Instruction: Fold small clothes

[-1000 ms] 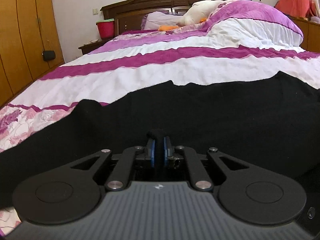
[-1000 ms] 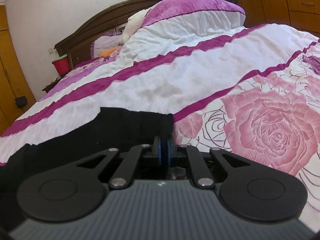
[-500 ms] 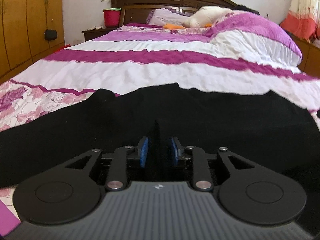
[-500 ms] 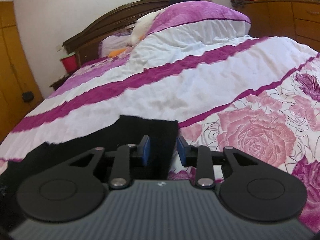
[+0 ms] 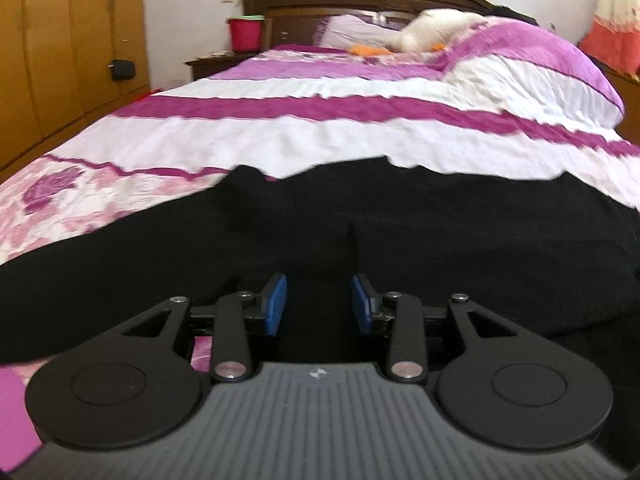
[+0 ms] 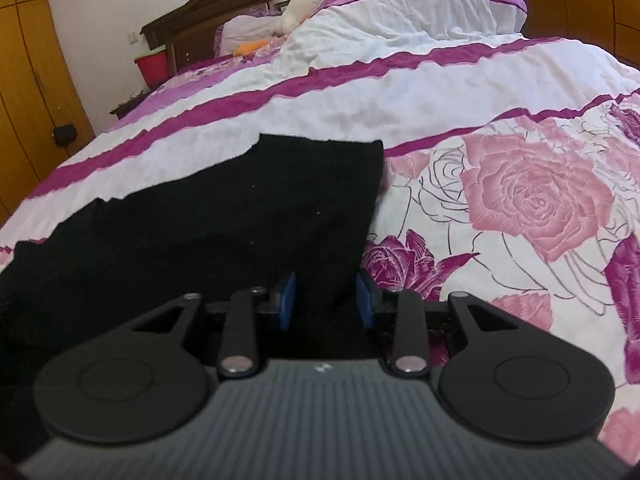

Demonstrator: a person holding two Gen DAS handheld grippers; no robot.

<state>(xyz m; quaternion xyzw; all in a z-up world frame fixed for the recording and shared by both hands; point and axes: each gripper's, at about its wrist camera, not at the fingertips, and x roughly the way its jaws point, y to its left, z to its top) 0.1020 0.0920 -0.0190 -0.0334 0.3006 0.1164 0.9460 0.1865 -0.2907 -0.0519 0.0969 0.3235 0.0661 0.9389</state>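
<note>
A black garment (image 5: 400, 232) lies spread flat on the bed, wide across the left wrist view. It also shows in the right wrist view (image 6: 240, 216), where its right edge runs down to the gripper. My left gripper (image 5: 319, 306) is open, its blue pads apart over the near edge of the cloth. My right gripper (image 6: 326, 301) is open too, pads apart astride the garment's near right corner. Neither holds anything.
The bed has a white, magenta and pink rose-print cover (image 6: 536, 200). A folded purple-and-white quilt (image 5: 540, 68) and a white plush toy (image 5: 436, 28) lie near the headboard. A red bucket (image 5: 245, 33) stands on the nightstand. Wooden wardrobes (image 5: 60, 40) line the left.
Both grippers were shut on the black garment one second ago. Both have opened and let it go, and it now lies on the bed. Both views have pulled back slightly.
</note>
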